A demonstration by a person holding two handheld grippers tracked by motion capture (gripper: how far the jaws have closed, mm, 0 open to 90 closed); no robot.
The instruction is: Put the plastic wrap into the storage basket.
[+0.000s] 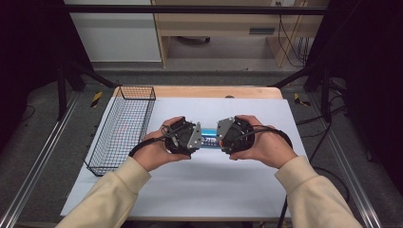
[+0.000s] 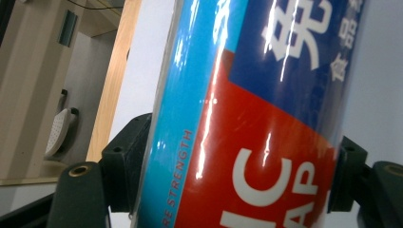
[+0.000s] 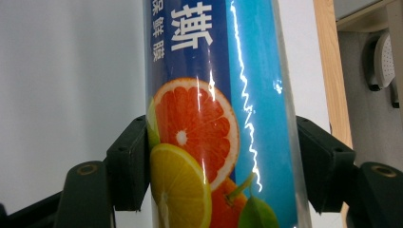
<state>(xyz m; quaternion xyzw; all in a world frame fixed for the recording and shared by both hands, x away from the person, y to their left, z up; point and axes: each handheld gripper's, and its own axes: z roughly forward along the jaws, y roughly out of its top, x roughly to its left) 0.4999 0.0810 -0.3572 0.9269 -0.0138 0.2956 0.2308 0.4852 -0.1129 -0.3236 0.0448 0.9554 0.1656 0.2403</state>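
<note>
A blue cling-film roll (image 1: 209, 141) in glossy wrapping is held level a little above the white table mat (image 1: 199, 190), between my two grippers. My left gripper (image 1: 198, 140) is shut on its left end, where the label turns red with white letters (image 2: 256, 95). Both black jaws of the left gripper (image 2: 237, 175) press on the roll's sides. My right gripper (image 1: 218, 138) is shut on the other end, where orange and lemon slices are printed (image 3: 209, 71). The right gripper (image 3: 225, 166) also has one jaw against each side of the roll.
A black wire basket (image 1: 121, 128) stands along the left edge of the mat. The wooden table edge (image 1: 214, 91) runs along the back. Metal rails (image 1: 38, 161) flank the table, and shelving (image 1: 214, 28) stands on the floor beyond.
</note>
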